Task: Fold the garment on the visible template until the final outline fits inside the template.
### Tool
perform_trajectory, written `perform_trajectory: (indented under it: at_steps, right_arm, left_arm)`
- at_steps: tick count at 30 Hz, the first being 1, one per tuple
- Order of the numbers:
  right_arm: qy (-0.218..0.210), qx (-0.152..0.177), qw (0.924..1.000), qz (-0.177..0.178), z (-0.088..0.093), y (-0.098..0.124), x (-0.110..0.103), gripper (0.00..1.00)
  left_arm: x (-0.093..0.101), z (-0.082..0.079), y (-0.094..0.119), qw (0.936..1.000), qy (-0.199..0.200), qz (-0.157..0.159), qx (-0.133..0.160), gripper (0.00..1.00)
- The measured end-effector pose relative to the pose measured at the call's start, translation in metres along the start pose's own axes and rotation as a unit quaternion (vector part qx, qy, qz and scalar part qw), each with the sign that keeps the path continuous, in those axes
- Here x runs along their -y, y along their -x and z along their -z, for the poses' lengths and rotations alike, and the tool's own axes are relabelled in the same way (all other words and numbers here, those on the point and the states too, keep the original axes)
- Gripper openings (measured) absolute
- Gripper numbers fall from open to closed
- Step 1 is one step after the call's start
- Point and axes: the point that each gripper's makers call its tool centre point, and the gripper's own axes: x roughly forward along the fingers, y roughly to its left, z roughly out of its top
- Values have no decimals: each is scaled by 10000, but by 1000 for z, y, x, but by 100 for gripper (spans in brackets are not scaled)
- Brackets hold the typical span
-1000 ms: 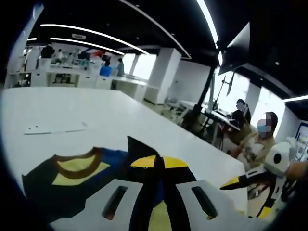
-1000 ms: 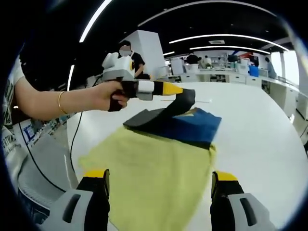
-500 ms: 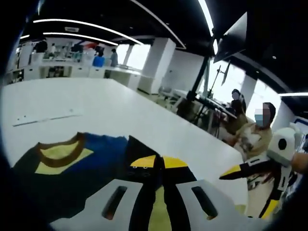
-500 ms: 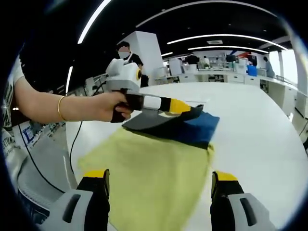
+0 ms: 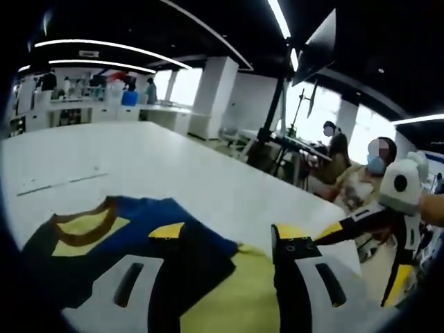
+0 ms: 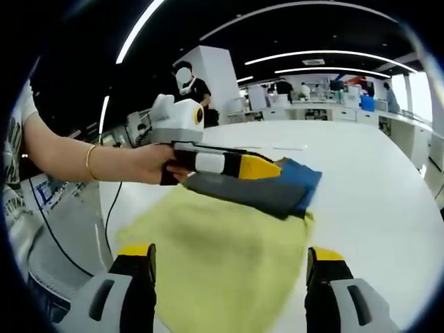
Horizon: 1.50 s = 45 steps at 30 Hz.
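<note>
My left gripper has its fingers spread over the dark blue-and-grey folded garment lying on the yellow-green cloth template on the white tabletop; my right gripper hovers spread; next fold probably needs a fresh edge pinch

My left claw has black jaws tipped yellow on pale grey bodies; my right claw wears the same colours. The garment is mostly pale yellow, with a dark grey fold and a blue panel toward twelve o'clock in the right gripper view. Its collar is brown around a yellow patch. The table is white. My wrist carries a gold bangle
</note>
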Motion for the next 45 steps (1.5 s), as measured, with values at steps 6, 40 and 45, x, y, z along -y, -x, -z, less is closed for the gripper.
perform_trajectory:
  at_steps: [6,40,45]
  right_arm:
    - [121,-75,9996,-253,-3,0,-8,94]
    - [1156,-1063,9838,-864,26,14,-30,94]
    - [1248,-1228,9807,-876,36,16,-31,92]
  left_arm:
    - [-7,2,22,9999,-85,-116,74,77]
    - [7,49,167,9984,-307,-340,-325,99]
    - [12,66,183,9978,-283,-345,-488,97]
